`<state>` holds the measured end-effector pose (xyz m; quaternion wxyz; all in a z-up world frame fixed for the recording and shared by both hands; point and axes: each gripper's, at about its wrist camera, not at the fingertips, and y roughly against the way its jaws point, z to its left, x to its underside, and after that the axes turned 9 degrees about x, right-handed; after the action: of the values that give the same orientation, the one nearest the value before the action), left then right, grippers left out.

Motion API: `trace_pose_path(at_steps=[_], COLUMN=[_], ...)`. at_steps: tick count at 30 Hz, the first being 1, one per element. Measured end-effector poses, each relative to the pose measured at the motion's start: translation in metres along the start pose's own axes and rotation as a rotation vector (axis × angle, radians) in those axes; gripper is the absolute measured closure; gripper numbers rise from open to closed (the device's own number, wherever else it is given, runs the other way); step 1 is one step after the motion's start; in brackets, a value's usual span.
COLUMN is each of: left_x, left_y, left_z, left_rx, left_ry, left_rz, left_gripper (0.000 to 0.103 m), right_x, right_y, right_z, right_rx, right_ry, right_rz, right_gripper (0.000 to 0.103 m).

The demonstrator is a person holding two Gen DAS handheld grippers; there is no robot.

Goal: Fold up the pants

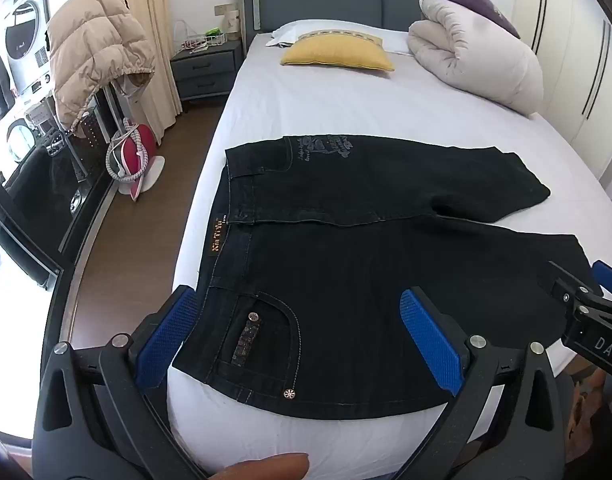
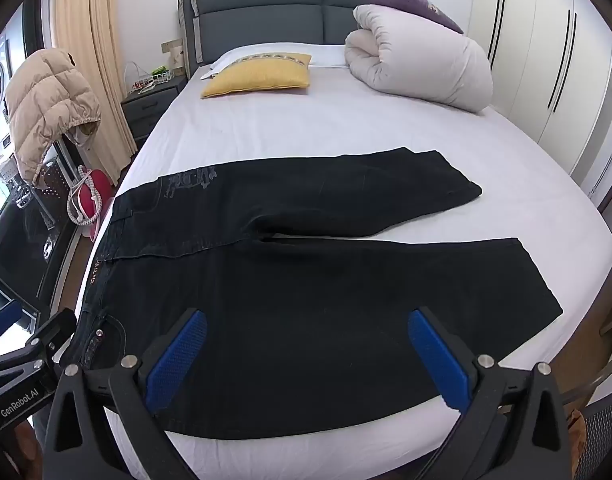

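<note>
while spread flat: black denim pants lie unfolded on the white bed sheet, near the foot edge
look: two legs parted in a narrow v, stitched pocket with metal rivets, faint print on the far hip
axis: waistband at left, hems at right, long axis across the bed
writing: orange waist patch, lettering too small to read; "genrobot.ai" and "das" on gripper bodies
left gripper: jaws wide apart, holding nothing, over the pocket
right gripper: jaws wide apart, holding nothing, over the near leg

Grey-headboard bed, white wardrobe – wooden floor, beige curtain
</note>
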<state>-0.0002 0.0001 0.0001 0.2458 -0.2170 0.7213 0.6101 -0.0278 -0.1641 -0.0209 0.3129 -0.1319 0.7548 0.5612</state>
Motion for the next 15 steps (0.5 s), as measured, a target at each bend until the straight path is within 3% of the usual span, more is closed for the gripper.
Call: trace_pose_path(at_steps=[15], left_x=[-0.0017], left_y=[-0.001], left_z=[0.0], left_rx=[-0.002], left_ry=[-0.001], left_rz=[0.004], left_gripper=[0.0], right_x=[-0.0004], right_y=[0.0002], right_z=[-0.002], right_rx=[0.0], right_ry=[0.003], right_rz=[0.007], right_gripper=[0.0])
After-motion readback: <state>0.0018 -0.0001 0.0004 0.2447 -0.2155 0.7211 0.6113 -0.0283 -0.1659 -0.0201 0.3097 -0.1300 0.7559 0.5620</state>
